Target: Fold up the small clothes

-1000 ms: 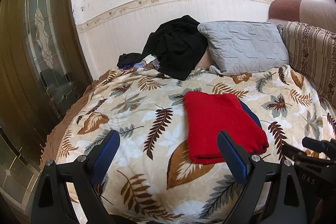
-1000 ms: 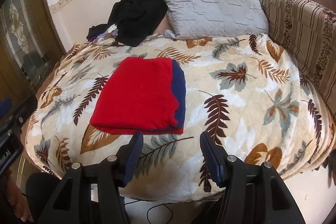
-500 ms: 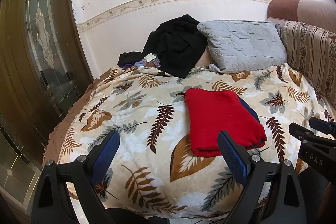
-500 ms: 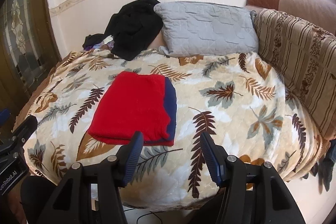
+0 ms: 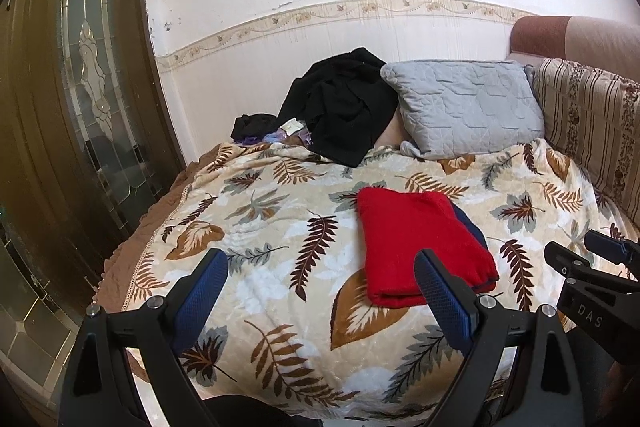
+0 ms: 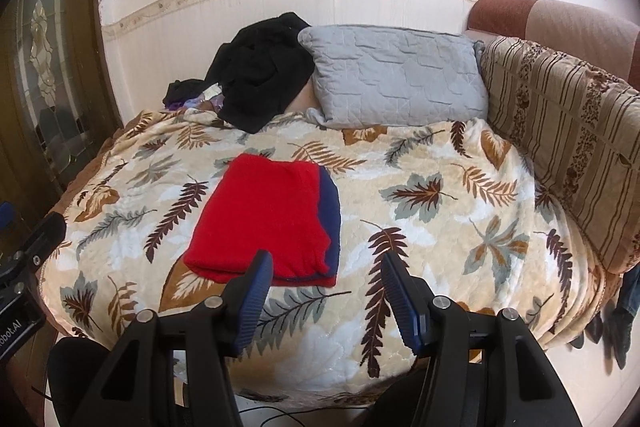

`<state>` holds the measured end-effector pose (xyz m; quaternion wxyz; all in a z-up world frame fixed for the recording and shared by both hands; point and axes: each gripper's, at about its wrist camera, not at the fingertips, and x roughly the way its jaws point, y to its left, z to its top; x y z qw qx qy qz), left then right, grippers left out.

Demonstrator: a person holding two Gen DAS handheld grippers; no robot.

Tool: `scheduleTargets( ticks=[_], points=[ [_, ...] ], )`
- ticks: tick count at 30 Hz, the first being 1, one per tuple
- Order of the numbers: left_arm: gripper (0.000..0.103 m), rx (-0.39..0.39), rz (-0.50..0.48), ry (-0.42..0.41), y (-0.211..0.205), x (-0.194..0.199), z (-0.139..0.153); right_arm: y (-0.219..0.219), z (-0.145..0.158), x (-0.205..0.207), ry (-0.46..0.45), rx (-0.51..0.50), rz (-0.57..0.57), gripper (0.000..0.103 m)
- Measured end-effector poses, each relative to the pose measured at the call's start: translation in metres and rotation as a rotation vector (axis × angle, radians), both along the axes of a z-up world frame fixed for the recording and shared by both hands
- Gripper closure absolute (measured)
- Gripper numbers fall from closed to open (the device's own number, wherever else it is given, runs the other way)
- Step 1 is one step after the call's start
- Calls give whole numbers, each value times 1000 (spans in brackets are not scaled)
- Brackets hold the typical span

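While the left gripper (image 5: 320, 287) hangs above the near edge of the bed (image 5: 280, 347), its blue-padded jaws stand wide apart with nothing between them. From the left wrist view, a folded red garment (image 5: 420, 239) lies flat on the leaf-print blanket (image 5: 260, 227), a strip of navy cloth (image 5: 470, 227) showing along its right edge. The right jaw overlaps the garment's near corner in the picture; whether it touches cannot be told. At the head of the bed a grey pillow (image 5: 464, 115) leans against the wall, with a heap of black clothes (image 5: 340, 107) just beside it on the left. A glass-panelled door (image 5: 92, 87) stands to the left, and the right gripper (image 5: 592, 267) shows at the right edge.

From the right wrist view, the right gripper (image 6: 326, 295) is likewise held off the near edge, jaws well apart and holding nothing. The red garment (image 6: 264, 215) sits left of centre on the blanket (image 6: 440, 227), the navy cloth (image 6: 330, 211) visible along its right side. The pillow (image 6: 396, 75) and black clothes (image 6: 260, 75) rest at the far end, a striped cushion (image 6: 560, 131) lines the right side, and part of the left gripper (image 6: 24, 267) shows at the left edge.
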<state>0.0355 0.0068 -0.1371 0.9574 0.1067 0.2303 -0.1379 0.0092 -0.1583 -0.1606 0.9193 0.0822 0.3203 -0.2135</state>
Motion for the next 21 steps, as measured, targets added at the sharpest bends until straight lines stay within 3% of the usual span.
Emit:
scheduleTargets(
  ticks=[21],
  points=[
    [9, -43, 21, -59, 14, -18, 31, 14, 29, -19, -56, -33, 6, 42]
  ],
)
